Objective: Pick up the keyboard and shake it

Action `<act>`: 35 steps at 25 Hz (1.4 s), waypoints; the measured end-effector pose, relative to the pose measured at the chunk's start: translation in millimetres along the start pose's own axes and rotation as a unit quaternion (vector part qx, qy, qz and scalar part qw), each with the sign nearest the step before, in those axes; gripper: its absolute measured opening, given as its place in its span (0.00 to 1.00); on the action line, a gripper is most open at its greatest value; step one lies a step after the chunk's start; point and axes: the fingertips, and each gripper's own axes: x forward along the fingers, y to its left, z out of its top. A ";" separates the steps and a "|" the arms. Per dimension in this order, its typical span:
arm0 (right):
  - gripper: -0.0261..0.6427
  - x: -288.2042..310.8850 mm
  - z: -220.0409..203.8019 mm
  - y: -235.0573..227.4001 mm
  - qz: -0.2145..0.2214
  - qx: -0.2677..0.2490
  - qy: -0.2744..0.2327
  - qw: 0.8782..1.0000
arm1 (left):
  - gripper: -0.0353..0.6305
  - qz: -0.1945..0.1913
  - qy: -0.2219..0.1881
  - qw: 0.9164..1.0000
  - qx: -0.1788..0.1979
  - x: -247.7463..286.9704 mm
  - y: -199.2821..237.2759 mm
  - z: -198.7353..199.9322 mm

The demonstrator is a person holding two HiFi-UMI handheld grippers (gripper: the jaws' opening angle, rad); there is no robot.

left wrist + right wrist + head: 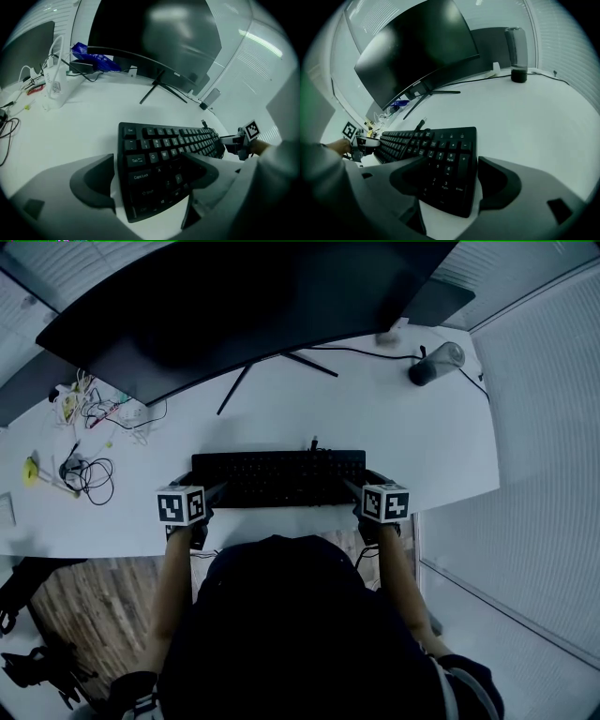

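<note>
Plainly, the task is only at its opening step: the keyboard (pixel 278 476) lies flat on the white desk (pixel 394 418), with the dark monitor (pixel 234 306) standing just behind it. Nothing has been lifted. Both ends have been reached, but neither is clamped. What remains, as I judge it, is to close on both ends, raise the keyboard clear of the desk and shake it.

At the keyboard's left end, the left gripper (pixel 147 159) has its jaws wide apart. One jaw sits on the desk just outside the keyboard's left edge, beside the Tab and Caps Lock keys. The other hangs over the letter keys a little further in. That end therefore lies between the jaws, with no pad pressing on it.

At the keyboard's right end, the right gripper (pixel 452 161) mirrors this, its jaws likewise spread. One jaw is over the number pad and the other is just outside the keyboard's right edge, so that end lies between them ungripped.

From the head view, both grippers come at the keyboard from its near side, angled down.
</note>
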 end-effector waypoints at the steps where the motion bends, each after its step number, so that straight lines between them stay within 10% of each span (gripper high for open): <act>1: 0.51 0.7 -0.6 -0.6 0.001 0.006 -0.001 1.000 | 0.68 -0.002 0.001 1.000 0.001 1.1 -1.9 -0.3; 10: 0.51 -3.1 4.0 -1.4 -0.013 0.018 -0.018 1.000 | 0.68 -0.004 -0.009 1.000 -0.003 0.2 -5.8 4.3; 19: 0.51 -53.1 65.3 13.4 -0.031 -0.051 -0.108 0.992 | 0.68 -0.014 -0.114 0.993 0.016 -29.0 -23.4 44.8; 35: 0.51 -172.4 161.6 85.0 -0.142 -0.212 -0.221 0.941 | 0.68 -0.137 -0.219 0.963 -0.081 -33.0 -47.5 59.9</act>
